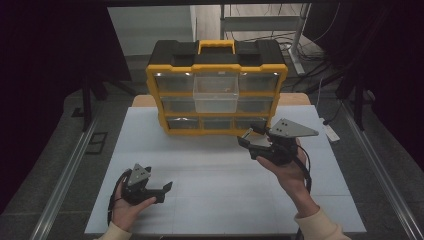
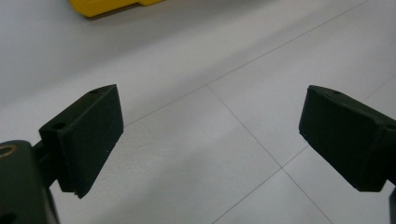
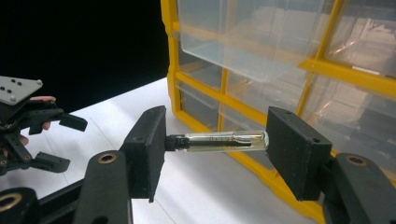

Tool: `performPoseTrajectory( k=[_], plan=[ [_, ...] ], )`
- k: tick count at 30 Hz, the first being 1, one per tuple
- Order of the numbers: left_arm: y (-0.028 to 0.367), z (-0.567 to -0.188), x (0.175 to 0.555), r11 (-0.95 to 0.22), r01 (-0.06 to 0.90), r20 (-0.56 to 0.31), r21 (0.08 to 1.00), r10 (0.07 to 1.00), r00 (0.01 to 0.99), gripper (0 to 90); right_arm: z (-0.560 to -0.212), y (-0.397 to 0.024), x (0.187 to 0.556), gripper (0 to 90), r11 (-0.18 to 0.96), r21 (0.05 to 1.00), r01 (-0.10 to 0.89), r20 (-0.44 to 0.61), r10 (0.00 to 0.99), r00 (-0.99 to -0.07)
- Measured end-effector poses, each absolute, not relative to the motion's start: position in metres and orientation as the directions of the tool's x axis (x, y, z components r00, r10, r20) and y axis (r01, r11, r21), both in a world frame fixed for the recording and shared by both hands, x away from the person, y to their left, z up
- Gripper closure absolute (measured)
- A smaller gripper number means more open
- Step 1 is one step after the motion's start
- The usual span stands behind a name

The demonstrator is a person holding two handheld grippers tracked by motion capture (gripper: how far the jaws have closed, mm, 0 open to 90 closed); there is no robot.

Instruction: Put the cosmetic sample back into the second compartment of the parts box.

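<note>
Your right gripper [image 3: 215, 140] is clenched endwise on a small clear glass vial with a dark cap [image 3: 219, 140], held level just in front of the yellow-framed organiser of clear plastic drawers [image 1: 216, 95], whose middle drawer [image 1: 215, 94] stands pulled out. Your left gripper [image 2: 210, 135] hangs released, jaws wide, over the white table [image 1: 210, 195].

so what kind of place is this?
Likely a lab recording bay: white tabletop, dark curtains, loose cables on the floor behind, and a yellow drawer organizer as the prop.
</note>
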State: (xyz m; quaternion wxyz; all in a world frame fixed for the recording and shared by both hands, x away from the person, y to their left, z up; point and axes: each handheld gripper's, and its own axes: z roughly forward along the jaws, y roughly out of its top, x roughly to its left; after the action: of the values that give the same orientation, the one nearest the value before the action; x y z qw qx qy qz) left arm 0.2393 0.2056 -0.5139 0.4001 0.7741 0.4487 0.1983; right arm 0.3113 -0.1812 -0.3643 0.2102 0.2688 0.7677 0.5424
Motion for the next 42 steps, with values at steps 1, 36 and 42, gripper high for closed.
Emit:
performPoseTrajectory(
  k=[1,36,42],
  plan=[
    [0.206,-0.514,0.239,-0.277,0.536,-0.052,0.797,0.853,0.519,7.1,-0.363,-0.181,0.312,39.9,0.265,0.947,0.181,-0.03,0.635,-0.772],
    [0.205,-0.513,0.239,-0.273,0.535,-0.057,0.799,0.852,0.521,7.1,-0.322,-0.173,0.334,39.8,0.23,0.963,0.141,-0.046,0.655,-0.754],
    [0.205,-0.514,0.239,-0.273,0.535,-0.057,0.799,0.852,0.52,7.2,-0.319,-0.171,0.337,39.9,0.225,0.964,0.141,-0.045,0.66,-0.75]
  ],
)
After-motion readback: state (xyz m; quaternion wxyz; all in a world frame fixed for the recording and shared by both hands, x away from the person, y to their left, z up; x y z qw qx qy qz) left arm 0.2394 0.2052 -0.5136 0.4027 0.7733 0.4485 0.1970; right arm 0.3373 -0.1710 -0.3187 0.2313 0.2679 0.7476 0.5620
